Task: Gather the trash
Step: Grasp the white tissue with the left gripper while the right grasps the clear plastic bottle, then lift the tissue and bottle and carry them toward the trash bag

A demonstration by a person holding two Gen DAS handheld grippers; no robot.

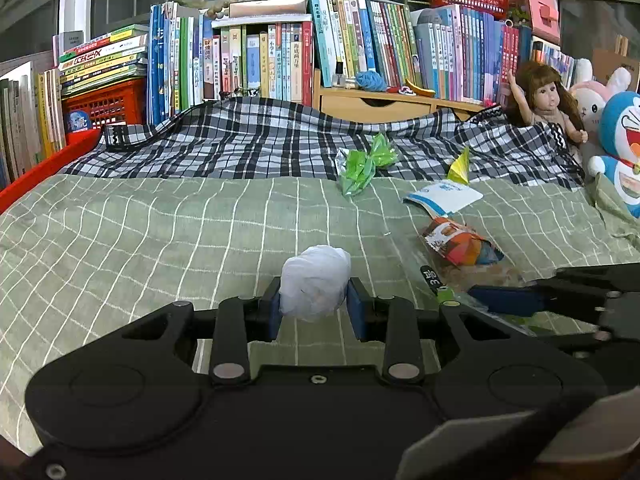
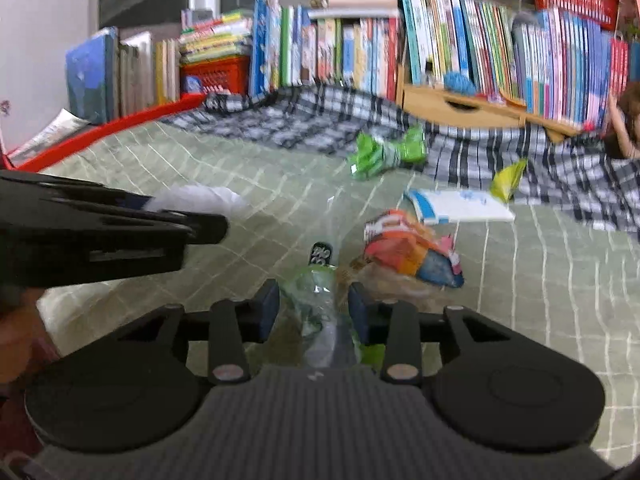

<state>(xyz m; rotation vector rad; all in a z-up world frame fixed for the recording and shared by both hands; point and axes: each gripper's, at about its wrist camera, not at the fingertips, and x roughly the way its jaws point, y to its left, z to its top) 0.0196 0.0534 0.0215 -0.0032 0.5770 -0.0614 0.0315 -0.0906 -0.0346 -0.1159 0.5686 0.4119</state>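
The left gripper (image 1: 314, 306) is clamped on a crumpled white tissue ball (image 1: 314, 286), its blue pads pressed against both sides just above the green checked bedspread (image 1: 140, 240). The right gripper (image 2: 314, 310) straddles a clear plastic bag (image 2: 320, 304) with green print; its pads sit close on either side, yet the blur keeps me from telling whether they truly grip it.

Seen from the left gripper, the rest of the trash lies ahead: an orange snack wrapper (image 1: 460, 242) at about two o'clock, close by, a white and blue packet (image 1: 444, 196) just beyond it, a small yellow wrapper (image 1: 460, 166) farther on at the edge of the black and white plaid cloth (image 1: 260, 140), and a green wrapper (image 1: 366, 162) near one o'clock where the two fabrics meet. A doll (image 1: 546, 100) and plush toys (image 1: 616, 136) sit at three o'clock, with books (image 1: 280, 56) along the back.
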